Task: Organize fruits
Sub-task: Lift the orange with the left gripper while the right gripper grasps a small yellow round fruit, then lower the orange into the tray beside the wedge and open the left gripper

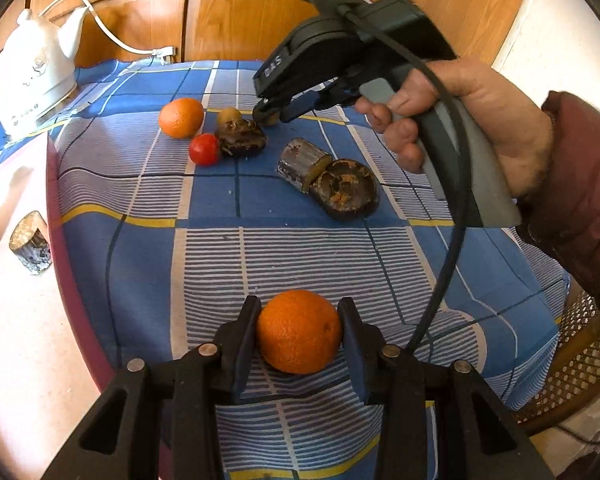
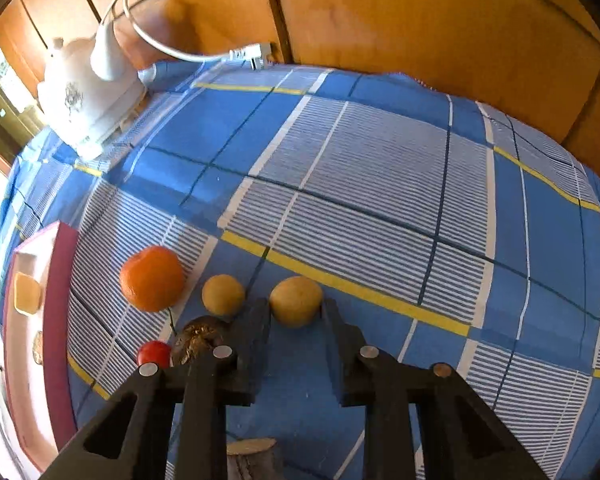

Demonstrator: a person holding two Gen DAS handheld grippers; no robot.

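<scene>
Here, the left tongs (image 1: 300, 330) grasp an orange (image 1: 299, 331) above the checked cloth (image 1: 220, 264) on the tabletop. The right tongs (image 2: 296, 314) are clenched on a yellow fruit (image 2: 296, 301), which sits right of a second orange (image 2: 153, 278) on the cloth.

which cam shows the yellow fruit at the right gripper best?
Right wrist: the yellow fruit sits whole between the right gripper fingertips. In the left wrist view that gripper hides nearly all of it; only a sliver shows.
</scene>
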